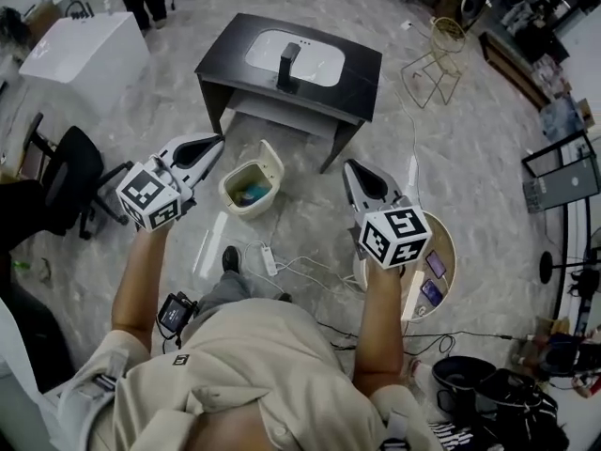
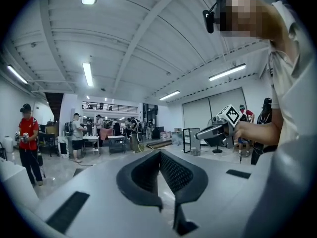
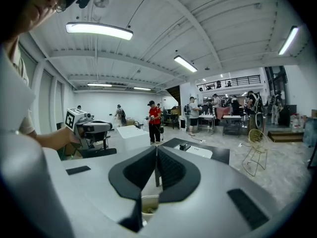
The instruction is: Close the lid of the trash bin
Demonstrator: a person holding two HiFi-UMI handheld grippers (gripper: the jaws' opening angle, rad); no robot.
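A cream trash bin [image 1: 246, 194] stands on the floor in front of the black table, its lid [image 1: 272, 161] raised upright at the far side and some blue and dark litter inside. My left gripper [image 1: 218, 142] hovers just left of the bin, jaws together and empty. My right gripper [image 1: 349, 166] hangs to the bin's right, also shut with nothing held. In the right gripper view the bin's rim [image 3: 148, 203] shows below the closed jaws of the right gripper [image 3: 156, 148]. The left gripper view looks across the room; the left gripper [image 2: 159, 152] is shut there too.
A black table [image 1: 352, 73] with a white inset stands behind the bin. Cables and a power strip [image 1: 269, 259] lie on the floor near my feet. An office chair [image 1: 66, 172] is at the left, a wire stool [image 1: 438, 59] at the back right, and a round tray [image 1: 449, 242] with phones at the right.
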